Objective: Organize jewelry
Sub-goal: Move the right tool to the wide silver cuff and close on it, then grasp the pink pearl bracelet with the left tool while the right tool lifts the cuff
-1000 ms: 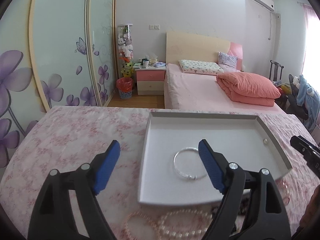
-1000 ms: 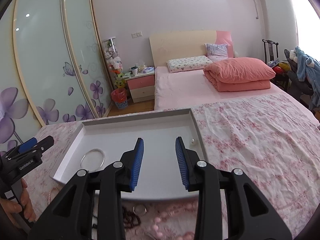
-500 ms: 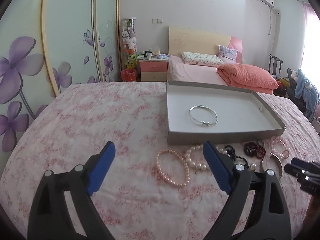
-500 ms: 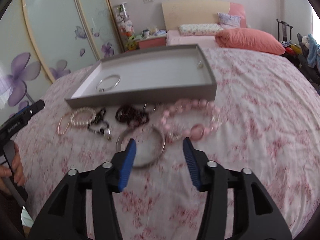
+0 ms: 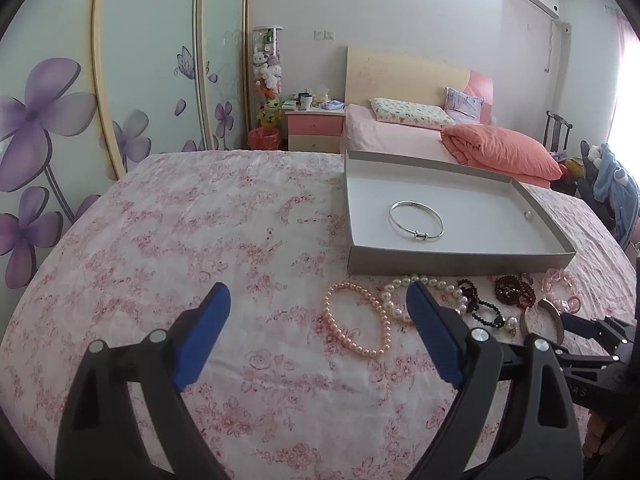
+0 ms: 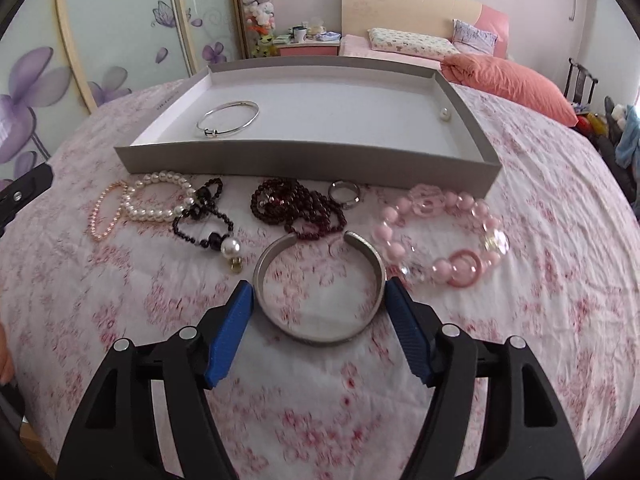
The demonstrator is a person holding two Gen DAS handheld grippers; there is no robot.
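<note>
A grey tray (image 6: 312,160) holds a thin silver bangle (image 6: 208,133) and one loose pearl (image 6: 443,114). In front of it on the floral cloth lie a pink pearl bracelet (image 6: 96,220), a white pearl bracelet (image 6: 152,214), black beads (image 6: 200,216), dark red beads (image 6: 296,208), a ring (image 6: 343,194) and a pink bead bracelet (image 6: 440,236). My right gripper (image 6: 317,286) is opening, its blue pads on either side of a wide silver cuff (image 6: 320,338) and close to it. My left gripper (image 5: 316,290) hangs open and holds nothing, with the pink pearl bracelet (image 5: 356,320) beneath it.
The floral cloth (image 5: 180,240) stretches wide to the left of the tray (image 5: 460,262). Beyond it stand a pink bed (image 5: 400,136), a nightstand (image 5: 314,128) and flowered wardrobe doors (image 5: 60,120). A hand (image 6: 6,360) shows at the left edge.
Both grippers drew back from over the tray and tipped down toward the jewelry row. The right one opened wider and came down around the silver cuff. The left one has since kept still.
</note>
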